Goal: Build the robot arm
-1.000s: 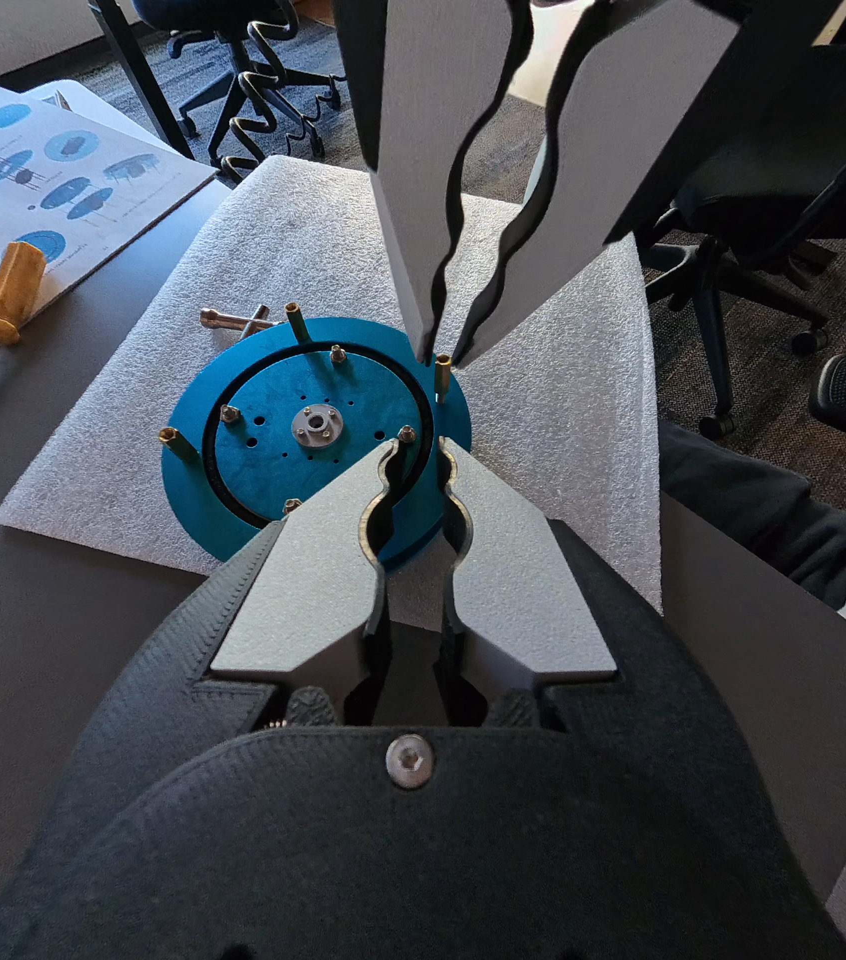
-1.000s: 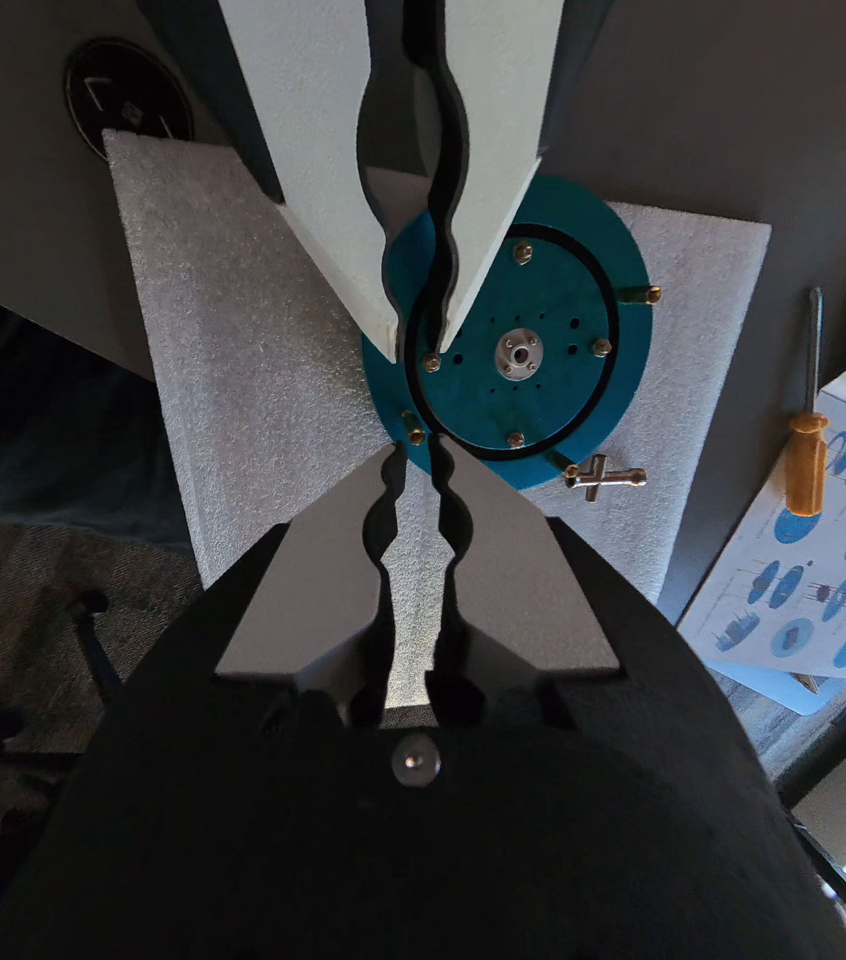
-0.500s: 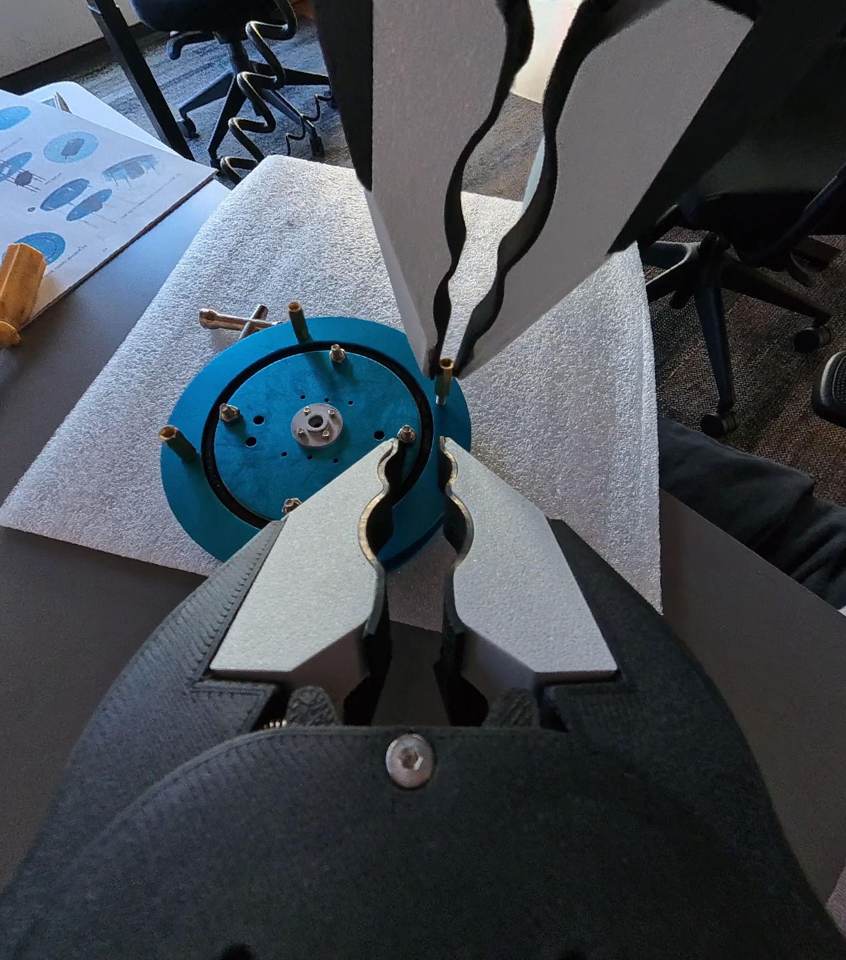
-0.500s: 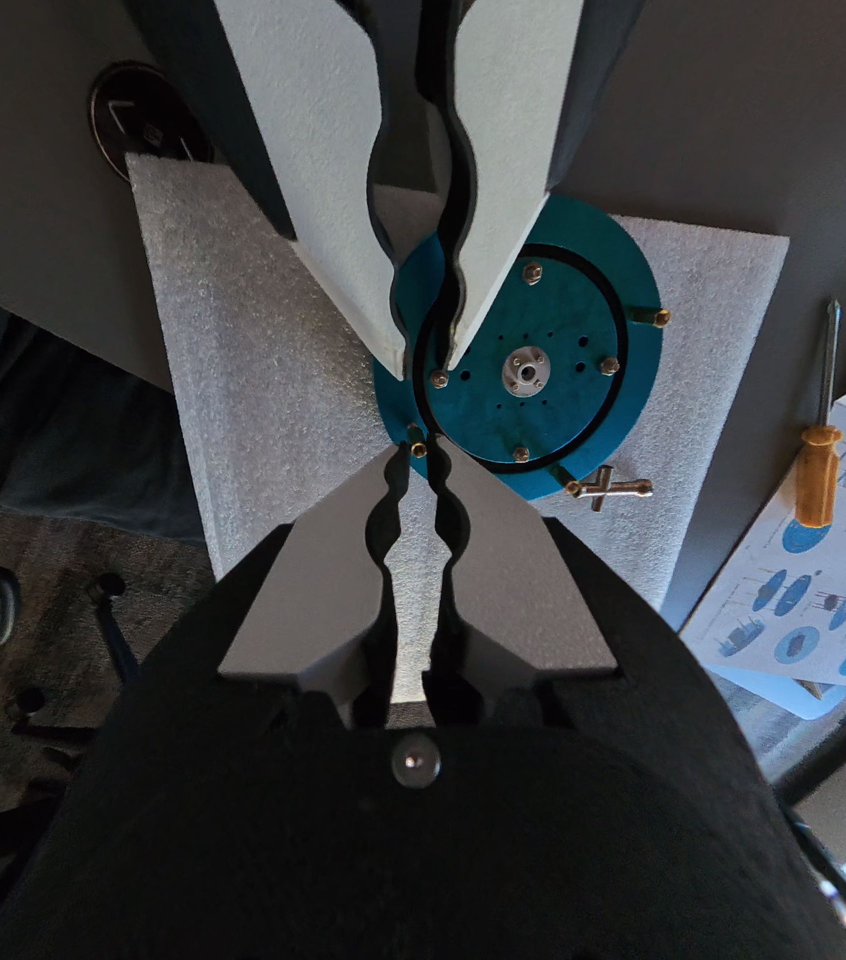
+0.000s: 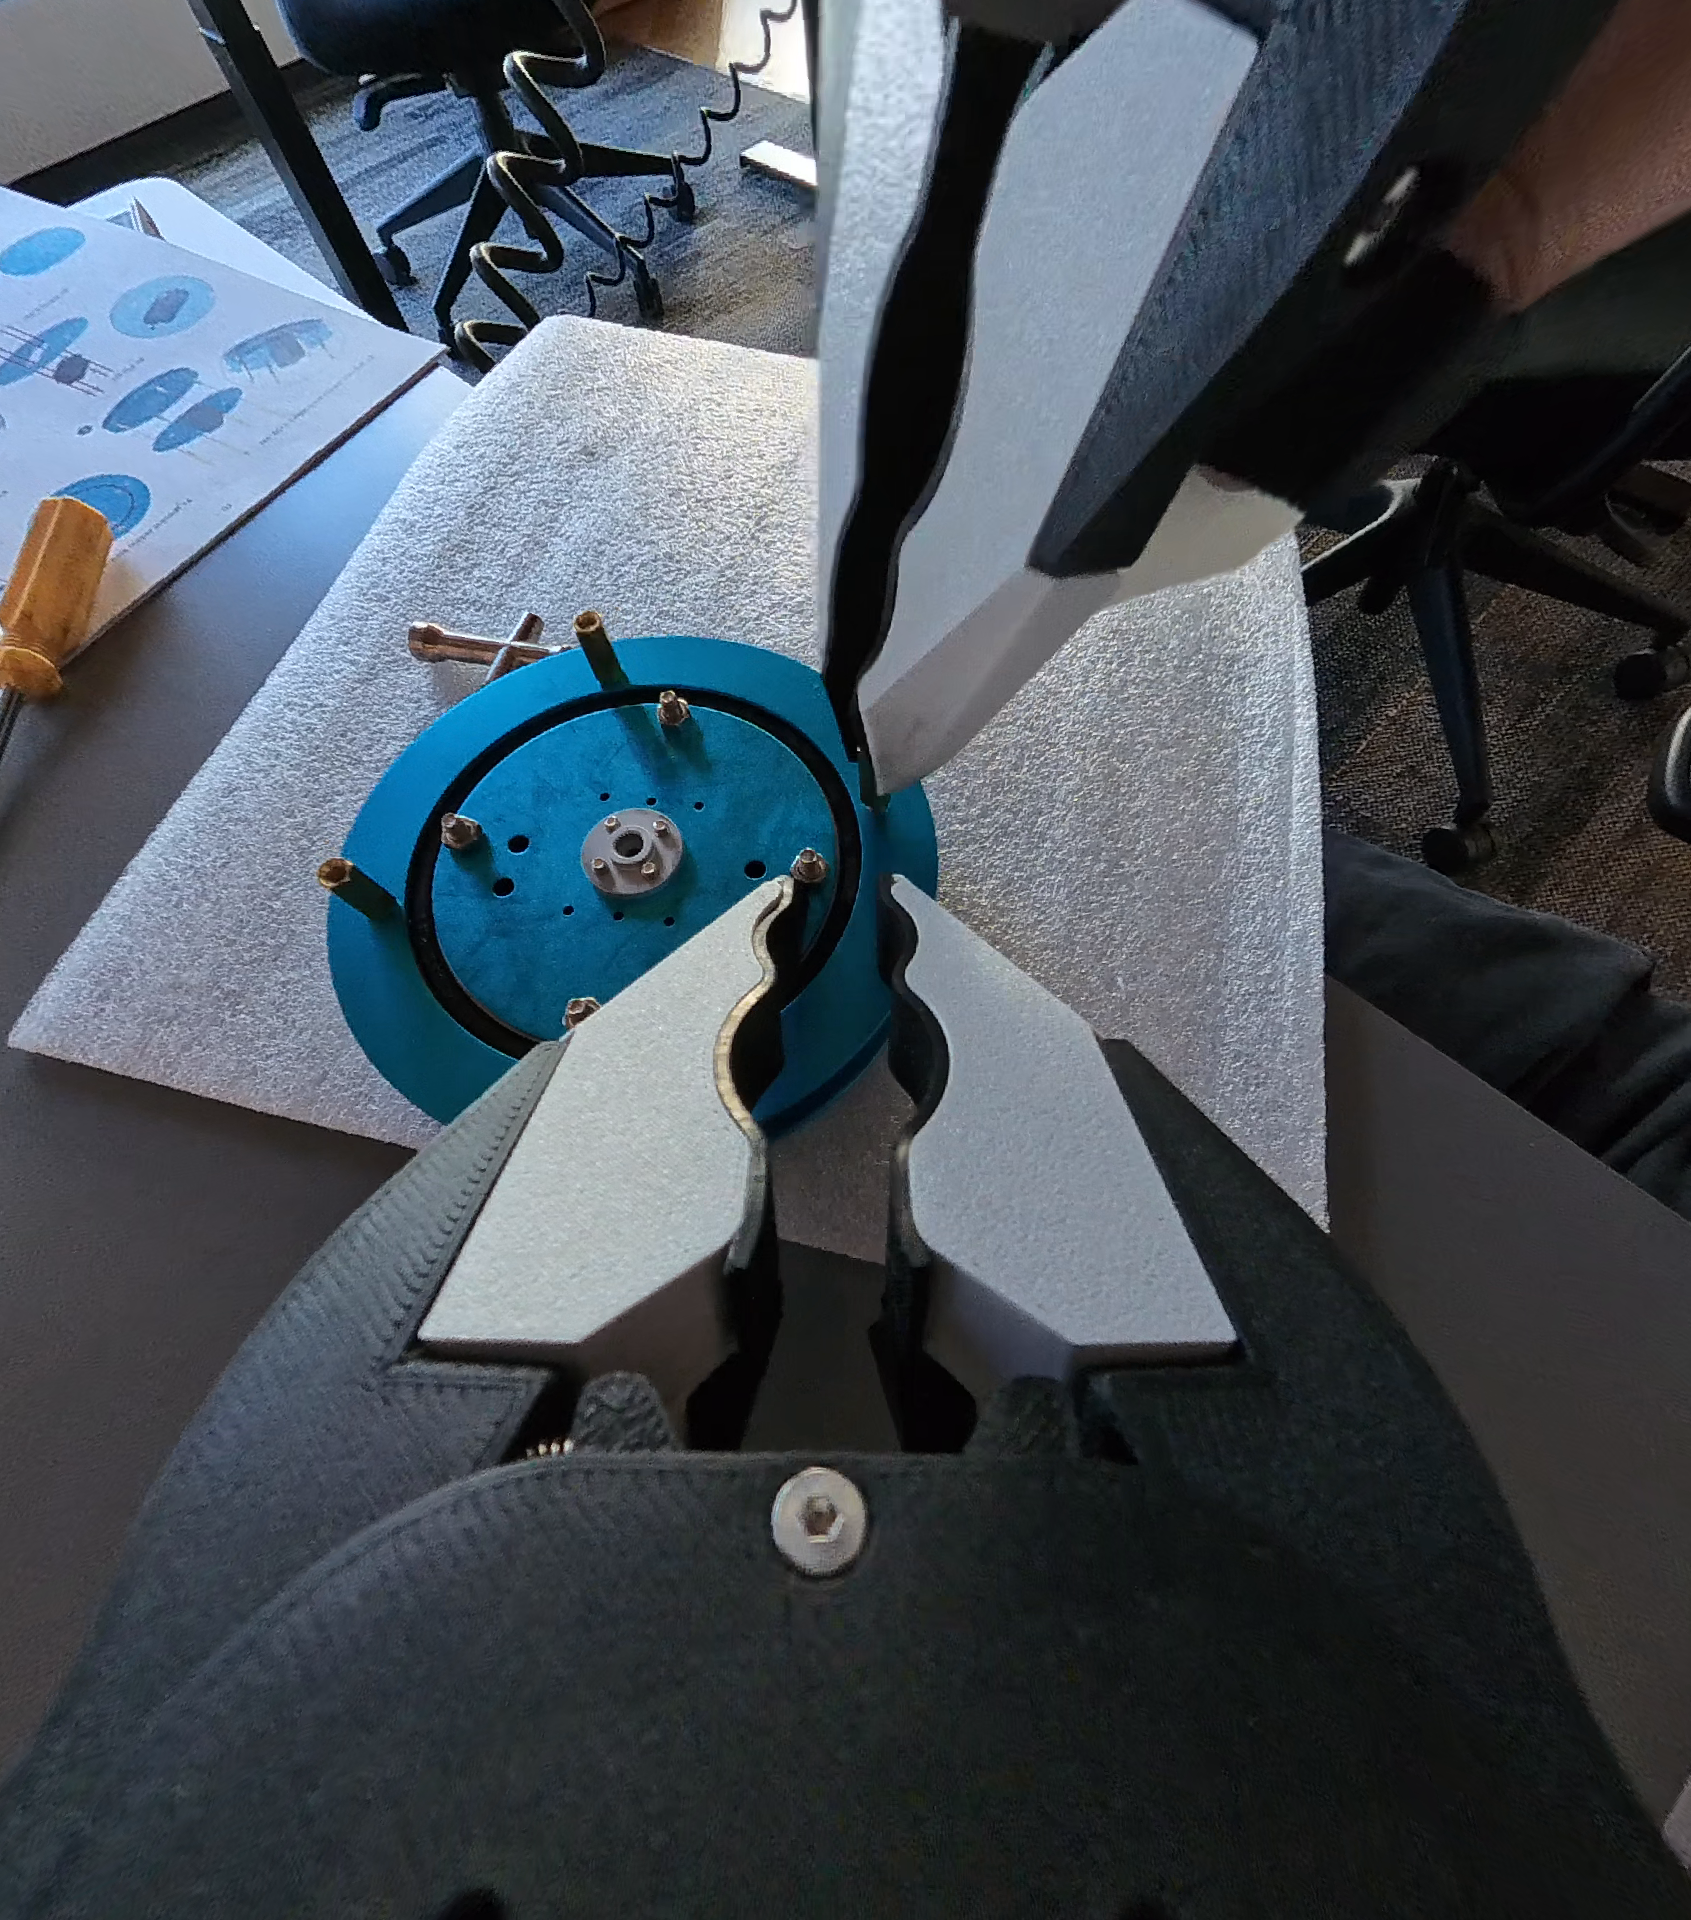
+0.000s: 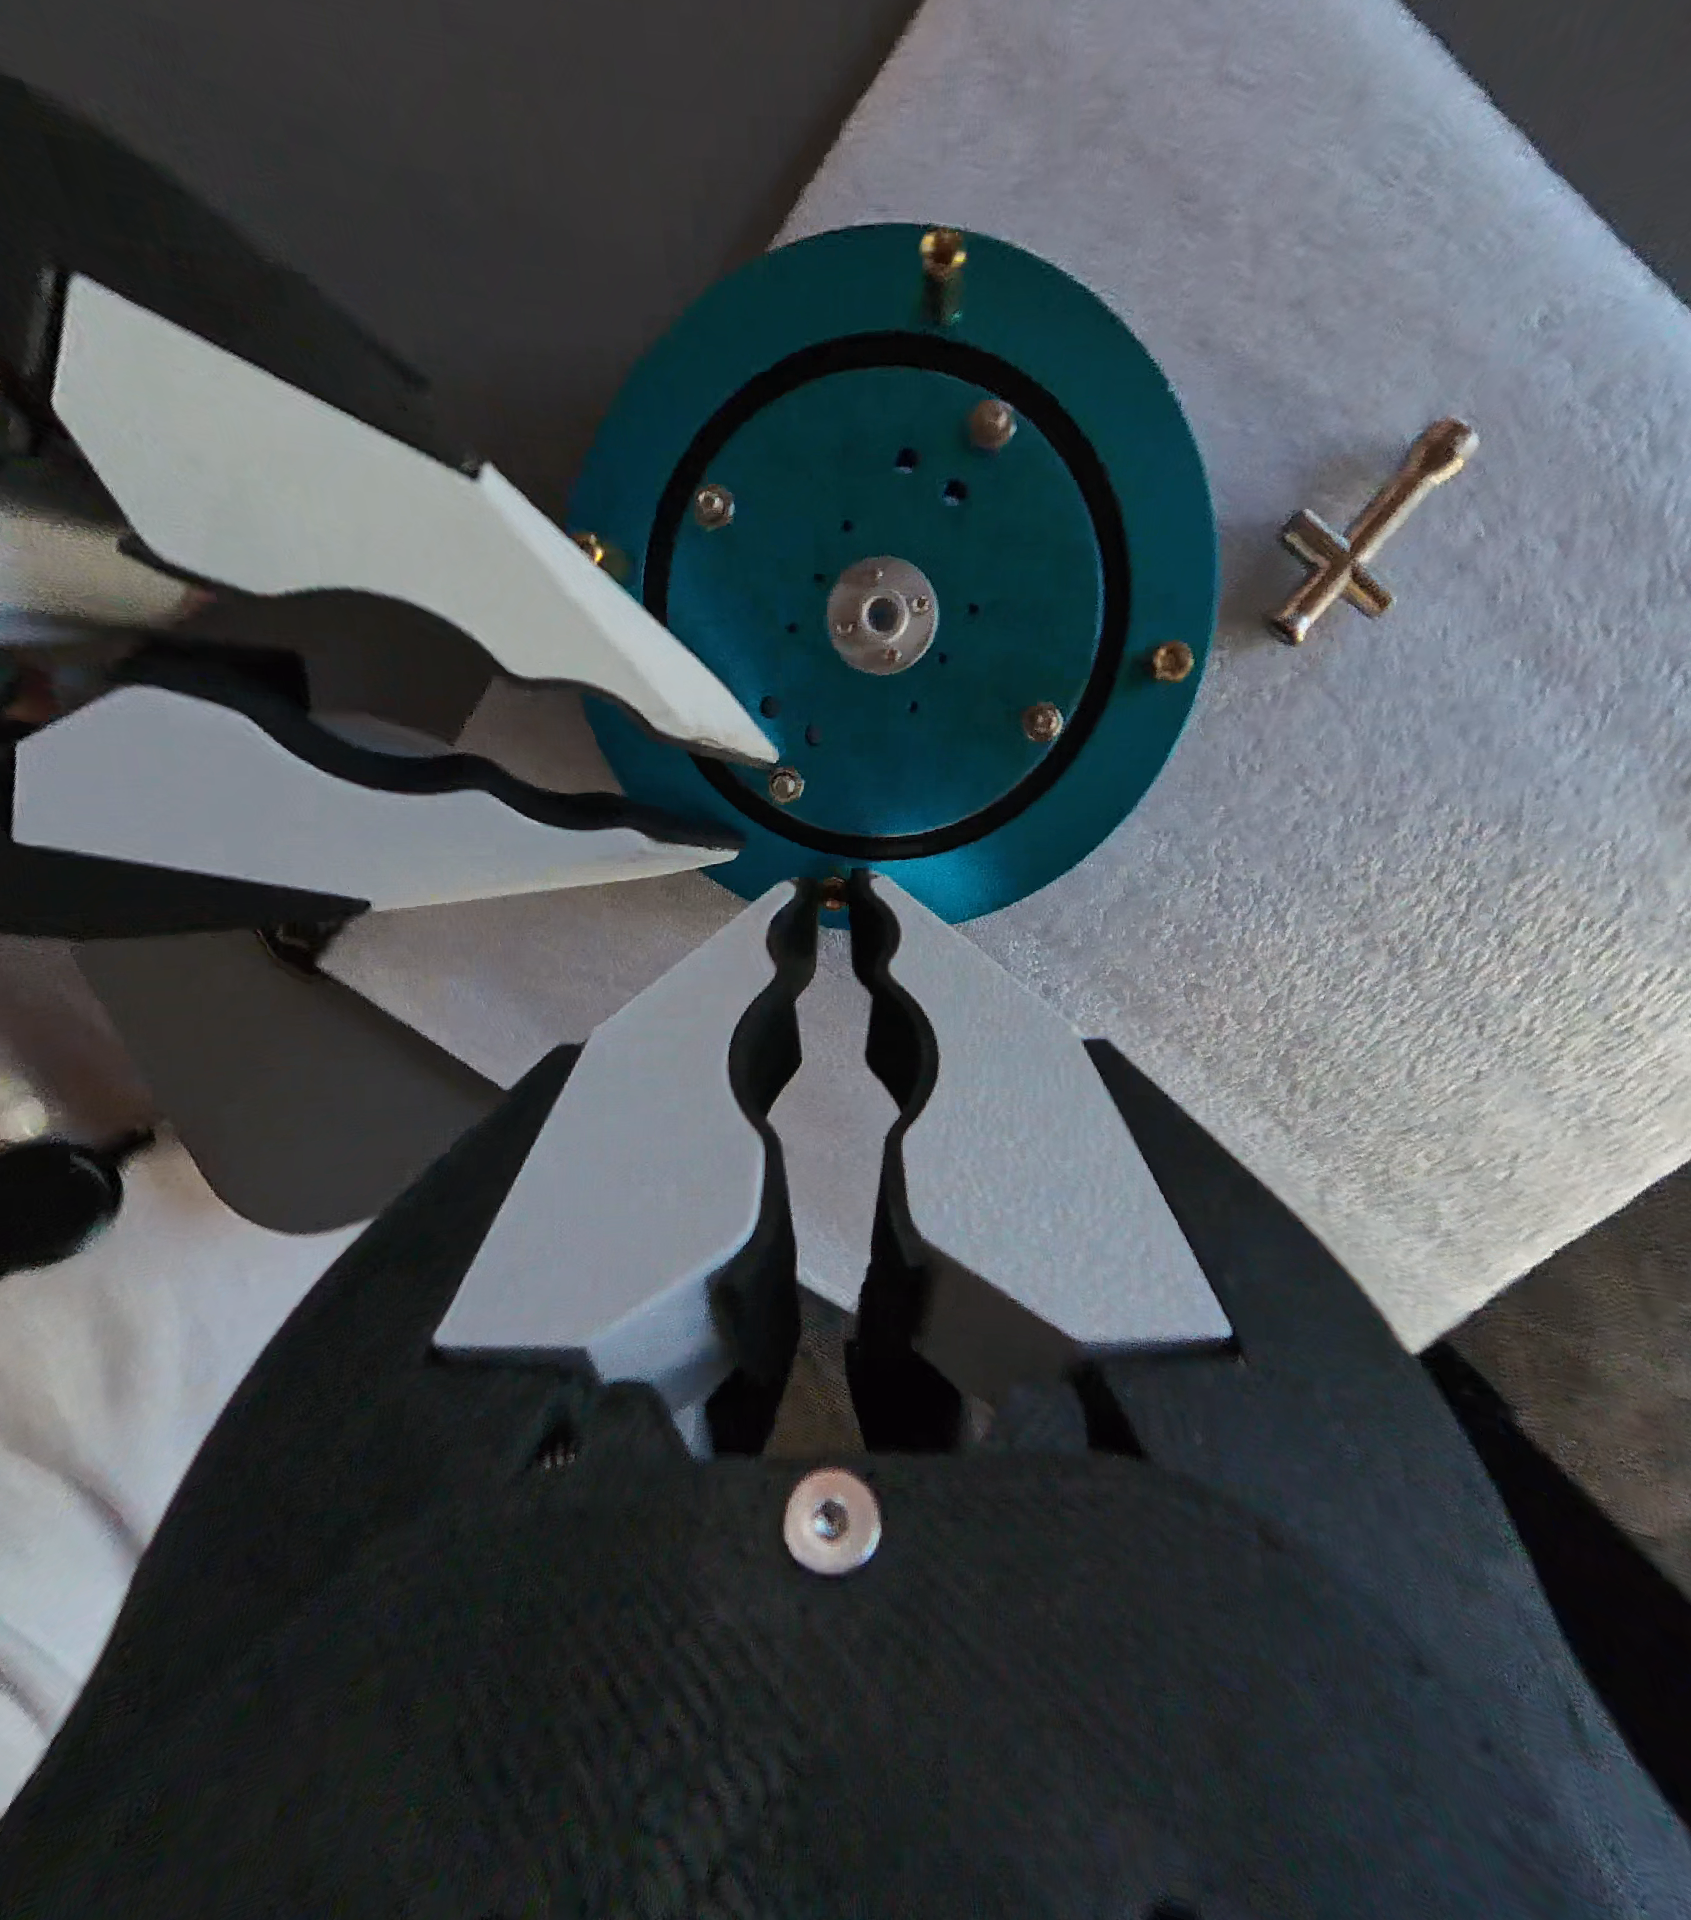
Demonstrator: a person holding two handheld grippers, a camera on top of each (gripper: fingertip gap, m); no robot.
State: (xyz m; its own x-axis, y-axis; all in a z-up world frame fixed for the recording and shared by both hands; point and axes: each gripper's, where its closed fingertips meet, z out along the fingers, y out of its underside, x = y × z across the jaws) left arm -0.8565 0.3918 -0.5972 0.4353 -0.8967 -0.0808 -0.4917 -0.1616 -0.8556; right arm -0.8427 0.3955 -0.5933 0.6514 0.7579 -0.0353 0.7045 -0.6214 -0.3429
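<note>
A blue round disc [image 5: 550, 935] with a black ring, a grey hub and brass nuts lies on a white foam sheet [image 5: 612, 468]. Brass standoffs stand up from its rim. My right gripper [image 6: 830, 888] is shut on the standoff [image 6: 833, 891] at the disc's [image 6: 1028, 582] near rim. In the left wrist view it [image 5: 872, 774] comes down from above at the disc's right rim. My left gripper [image 5: 838, 883] is open by a narrow gap over the disc's near right edge, tips beside a brass nut [image 5: 808, 864], holding nothing. It enters the right wrist view [image 6: 756, 802] from the left.
A cross-shaped metal wrench [image 5: 477, 646] lies on the foam behind the disc. A yellow-handled screwdriver [image 5: 41, 592] and printed sheets [image 5: 93, 364] lie on the dark table [image 5: 93, 1195] to the left. Office chairs [image 5: 508, 156] and a person's leg [image 5: 1547, 1018] are beyond the table edge. Only a small space, under 4 cm, lies between the two pairs of fingers. The yellow-handled screwdriver [image 5: 41, 592] is about equally far from each gripper, around 25 cm.
My right gripper has come down, turned about a quarter turn and closed on the rim standoff. My left gripper and the disc have stayed in place.
</note>
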